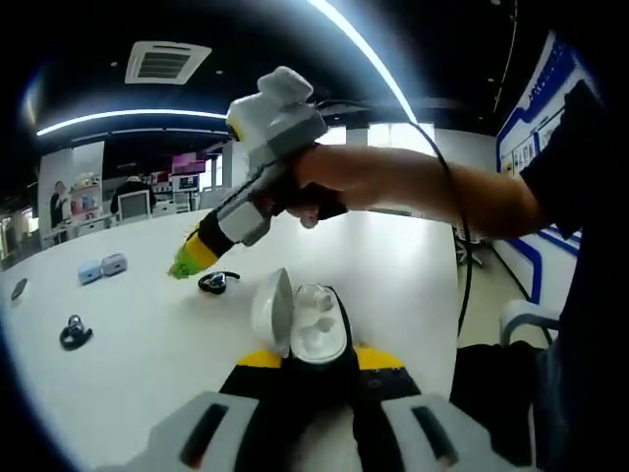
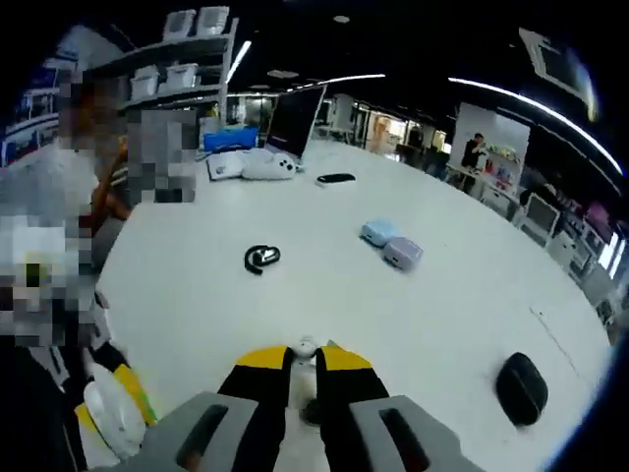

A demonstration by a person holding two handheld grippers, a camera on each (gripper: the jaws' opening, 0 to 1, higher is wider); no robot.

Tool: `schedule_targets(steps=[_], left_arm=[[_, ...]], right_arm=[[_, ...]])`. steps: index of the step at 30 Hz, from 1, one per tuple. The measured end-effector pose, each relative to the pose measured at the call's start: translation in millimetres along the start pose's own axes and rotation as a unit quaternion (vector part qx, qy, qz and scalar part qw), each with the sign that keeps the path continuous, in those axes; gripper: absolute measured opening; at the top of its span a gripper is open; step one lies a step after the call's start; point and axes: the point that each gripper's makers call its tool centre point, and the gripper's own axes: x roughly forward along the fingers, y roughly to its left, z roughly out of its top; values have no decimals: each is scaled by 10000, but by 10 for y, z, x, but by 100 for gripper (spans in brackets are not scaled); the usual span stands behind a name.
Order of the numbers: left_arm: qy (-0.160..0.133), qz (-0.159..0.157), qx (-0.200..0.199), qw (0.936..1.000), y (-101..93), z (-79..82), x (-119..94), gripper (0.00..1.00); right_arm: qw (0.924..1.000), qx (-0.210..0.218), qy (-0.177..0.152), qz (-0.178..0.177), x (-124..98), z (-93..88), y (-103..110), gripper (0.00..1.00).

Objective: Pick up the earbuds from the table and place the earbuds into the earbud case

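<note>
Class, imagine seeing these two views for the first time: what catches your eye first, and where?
In the left gripper view, the open white earbud case sits clamped in the left hand-held gripper. Above it, the right hand-held gripper points at a black earbud on the white table.

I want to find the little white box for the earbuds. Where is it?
The open white earbud case sits low in the middle of the left gripper view, held between the left gripper jaws, near a black earbud on the white table.

Probably an open office: ceiling vent (image 1: 167, 61), laptop (image 2: 295, 123), shelves (image 2: 187, 59)
</note>
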Motion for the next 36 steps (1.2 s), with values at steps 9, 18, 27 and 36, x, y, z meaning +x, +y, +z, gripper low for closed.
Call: schedule_targets(steps=[9,18,27,36], left_arm=[[15,-6,-6,10000,1,6,3,25],[31,-24,-18,10000,3,9,2,25],[61,-17,-9,10000,3,12,-4,25],[58,-13,-9,10000,-1,17,-8,25]], right_arm=[[9768,1539,-678,1329,-422,244,331,10],[9584,1906,-793,1970,-728,367,583,10],[9368,2162,-569,2691,-870,305,984,10],[9212,2494,-308,2971,-797,46,1175,10]])
